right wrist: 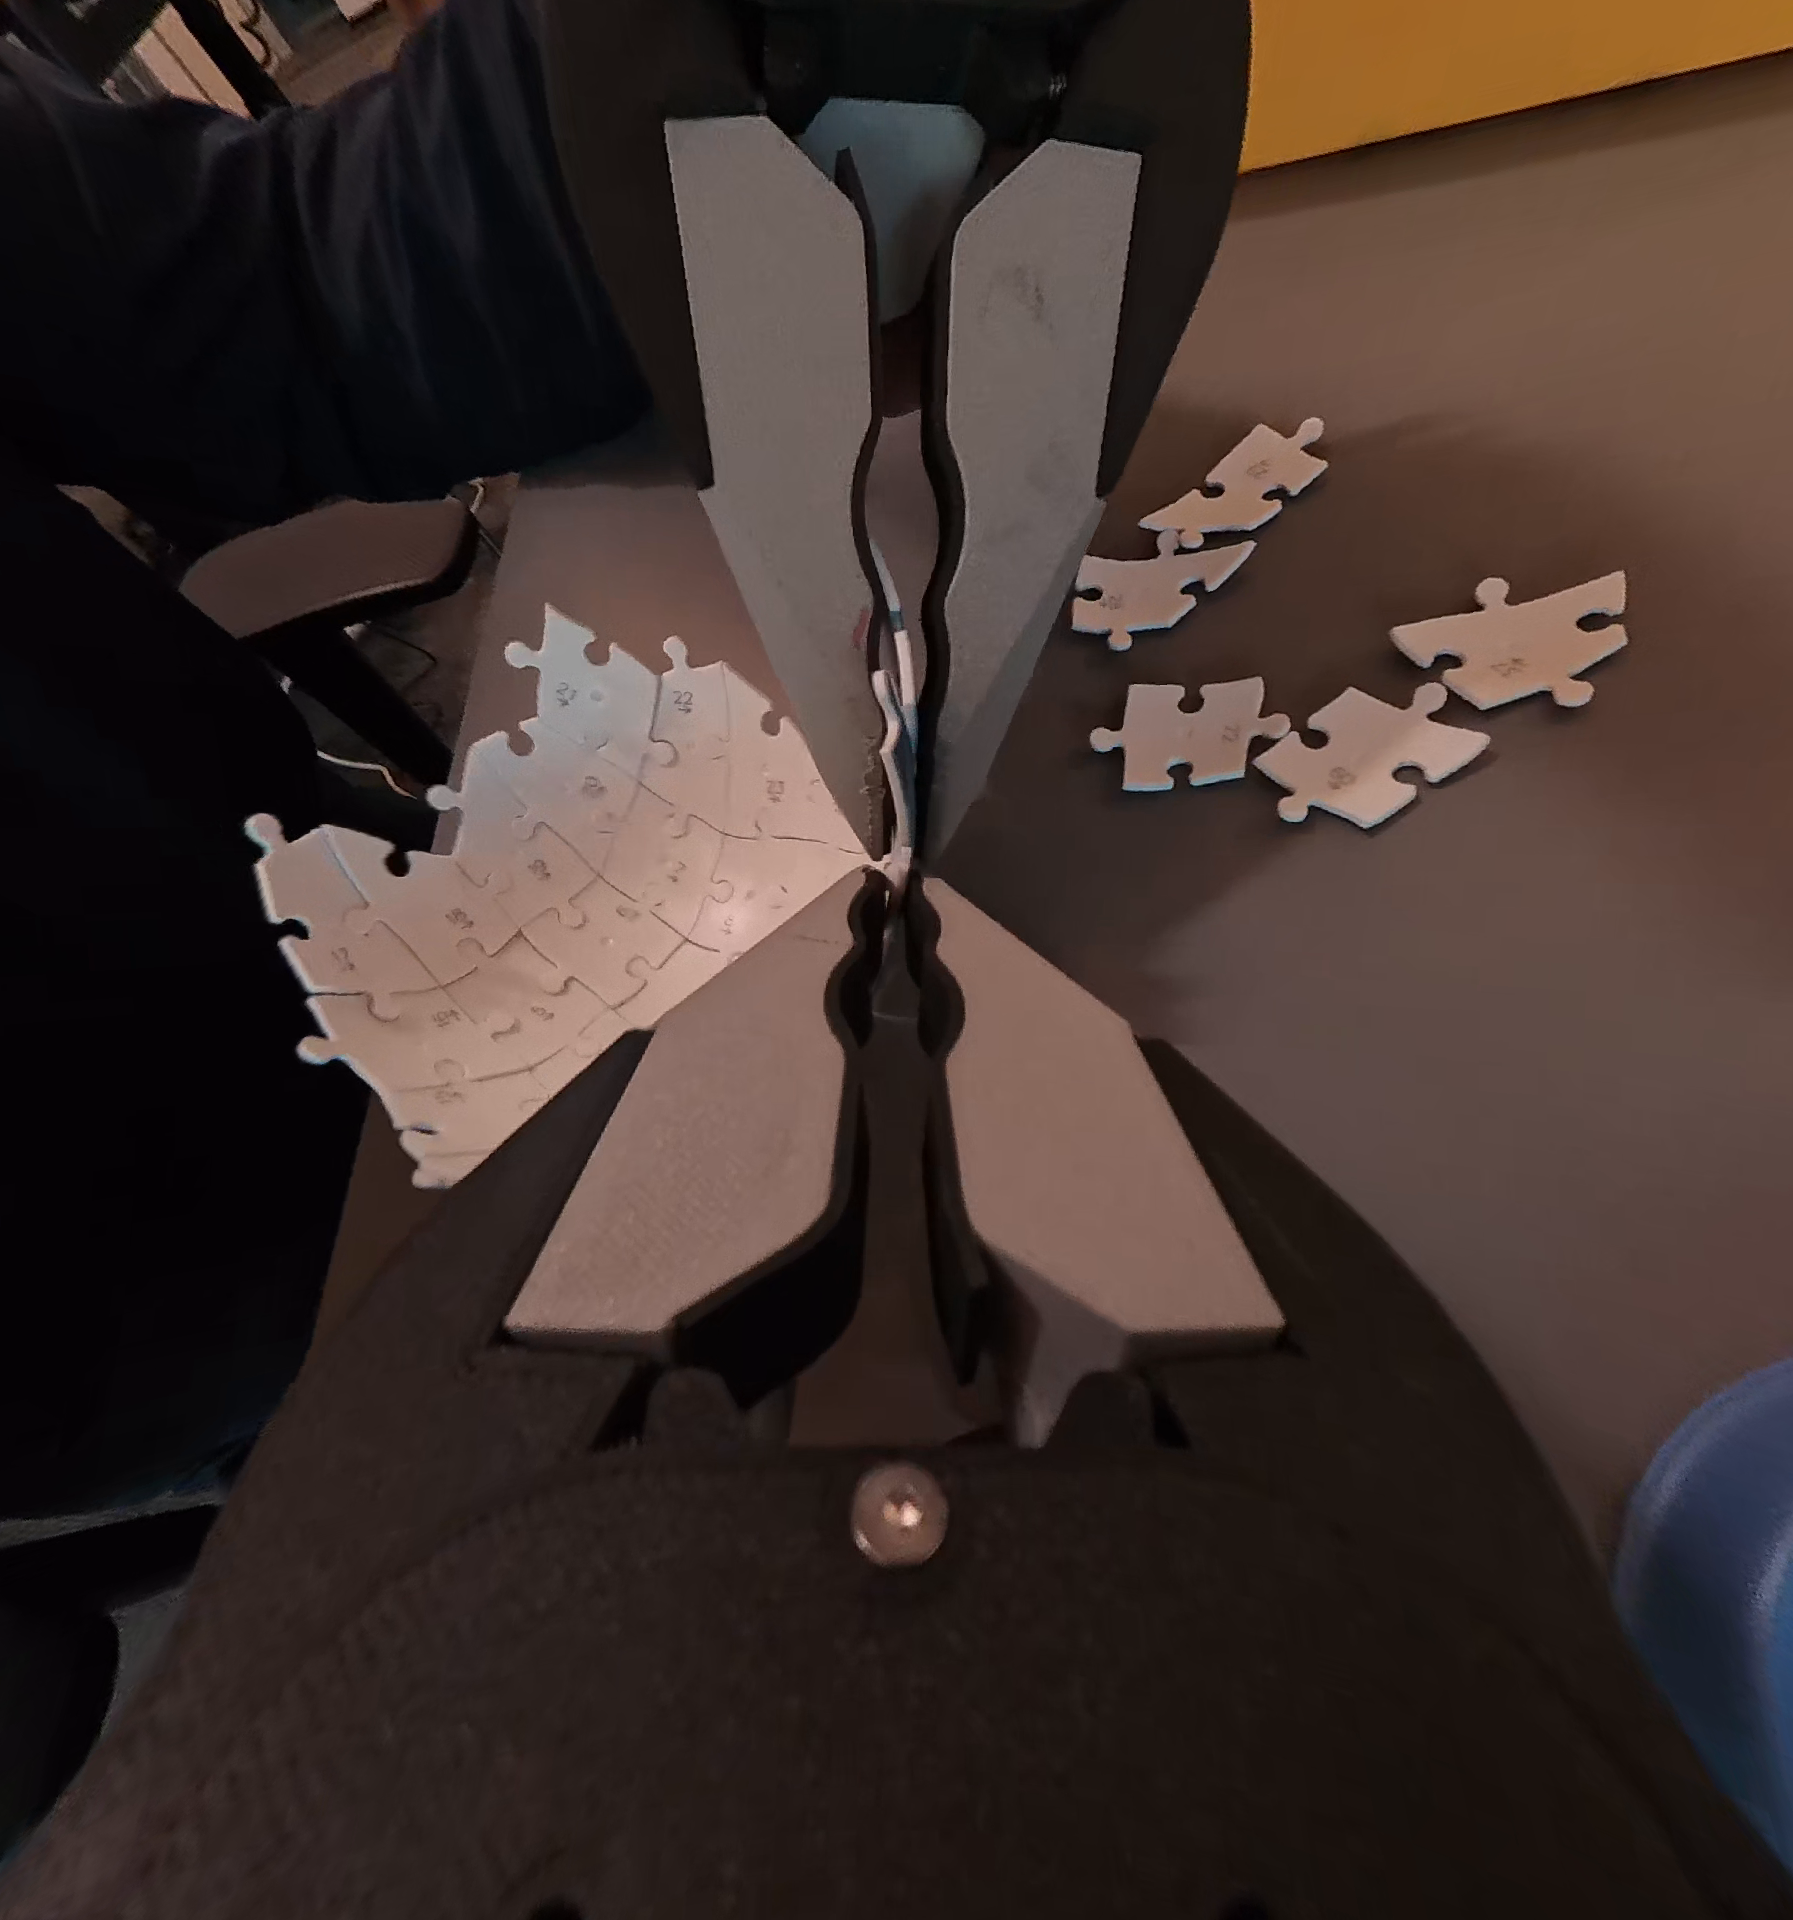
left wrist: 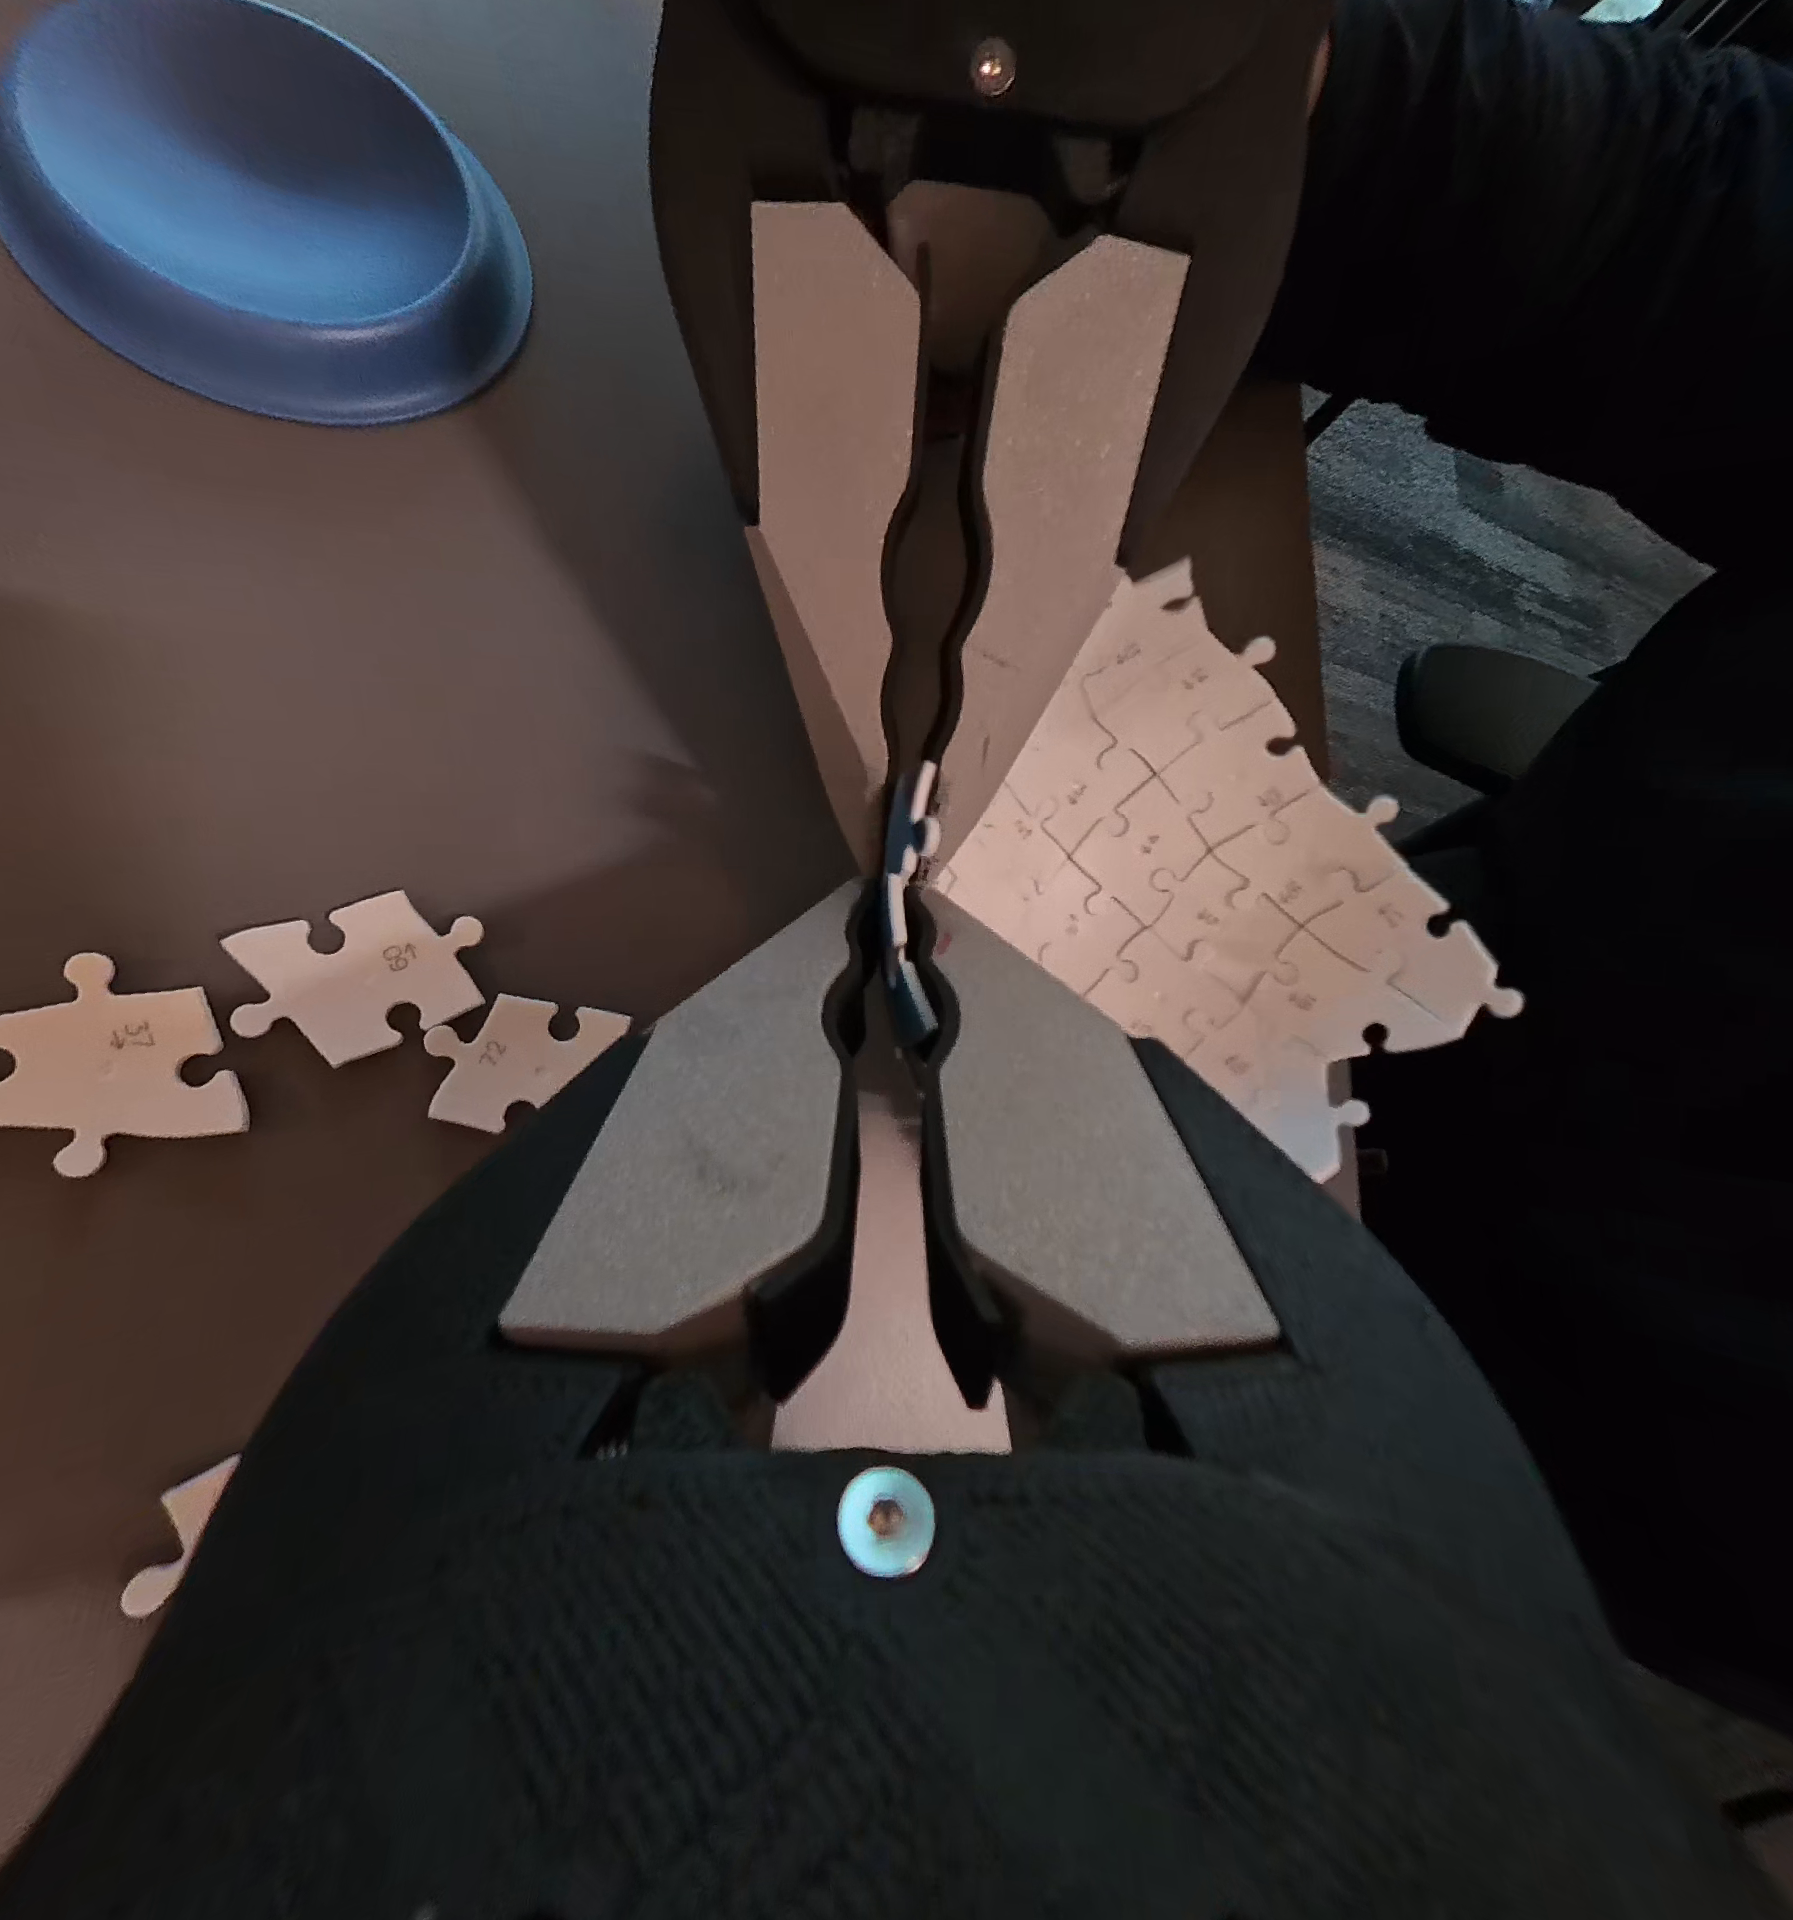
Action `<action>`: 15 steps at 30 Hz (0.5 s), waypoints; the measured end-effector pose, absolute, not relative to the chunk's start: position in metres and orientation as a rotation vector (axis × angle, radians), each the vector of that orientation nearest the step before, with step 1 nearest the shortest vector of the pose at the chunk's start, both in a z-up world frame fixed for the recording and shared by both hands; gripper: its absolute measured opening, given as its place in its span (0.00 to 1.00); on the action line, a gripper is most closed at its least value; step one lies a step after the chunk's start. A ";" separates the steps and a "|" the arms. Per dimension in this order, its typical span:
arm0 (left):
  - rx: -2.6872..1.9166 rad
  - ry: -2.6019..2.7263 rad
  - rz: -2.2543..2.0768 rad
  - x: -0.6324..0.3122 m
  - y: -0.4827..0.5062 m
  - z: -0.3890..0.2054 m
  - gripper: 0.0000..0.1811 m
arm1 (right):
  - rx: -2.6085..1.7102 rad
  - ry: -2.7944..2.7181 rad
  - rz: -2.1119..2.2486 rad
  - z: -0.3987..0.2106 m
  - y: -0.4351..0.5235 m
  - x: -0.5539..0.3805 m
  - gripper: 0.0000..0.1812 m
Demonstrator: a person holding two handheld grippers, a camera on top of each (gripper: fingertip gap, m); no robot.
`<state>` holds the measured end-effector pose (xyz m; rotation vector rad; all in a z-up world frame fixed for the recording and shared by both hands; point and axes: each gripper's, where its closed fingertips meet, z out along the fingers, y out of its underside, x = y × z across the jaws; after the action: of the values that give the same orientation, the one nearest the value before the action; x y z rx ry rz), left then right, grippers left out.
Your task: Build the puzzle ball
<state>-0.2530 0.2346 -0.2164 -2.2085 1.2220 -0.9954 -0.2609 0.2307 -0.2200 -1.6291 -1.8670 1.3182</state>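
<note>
Left wrist view shows the left tongs (left wrist: 907, 997) almost fully closed on the thin edge of the puzzle ball part (left wrist: 1214, 862), a curved white sheet of joined pieces held up off the brown surface (left wrist: 352, 675). The right tongs (left wrist: 918, 769) reach in from 12 o'clock and pinch the same edge, tip to tip with the left ones. The sheet fans out toward 3 o'clock.

The step in hand looks like pressing or steadying a seam in the half-built shell, with both tongs squeezing one spot. Next, I think one pair must let go and fetch a loose piece, while the other keeps the sheet from dropping. The pinch is on a thin edge, so it could slip.

This view shows three loose pieces (left wrist: 352, 982) at 9 o'clock, a fourth peeking out at 7 o'clock, and the whole blue bowl (left wrist: 248, 218) at 10 o'clock.

In the right wrist view, the right tongs (right wrist: 897, 883) are closed nearly all the way on the sheet (right wrist: 559, 883), which now spreads toward 9 o'clock, and the left tongs (right wrist: 902, 727) come from 12 o'clock. Here five loose pieces (right wrist: 1370, 769) lie at 2 o'clock, and only a bit of the bowl (right wrist: 1744, 1621) shows at 4 o'clock. A yellow wall (right wrist: 1546, 62) shows at 1 o'clock.
</note>
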 end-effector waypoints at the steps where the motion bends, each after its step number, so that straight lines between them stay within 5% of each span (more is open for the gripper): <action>1: -2.205 1.212 -1.019 -0.253 0.234 -0.214 0.02 | -1.637 -1.851 1.344 -0.218 0.231 -0.261 0.01; 4: -2.181 1.175 -1.089 -0.255 0.234 -0.204 0.07 | -1.657 -1.801 1.411 -0.214 0.235 -0.261 0.01; 15: -2.195 1.093 -1.013 -0.258 0.247 -0.209 0.00 | -1.689 -1.773 1.296 -0.221 0.242 -0.262 0.00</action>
<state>-0.2578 0.2468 -0.2088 -2.1953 1.0926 -1.0127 -0.2622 0.2415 -0.2206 -1.6888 -1.7727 1.2956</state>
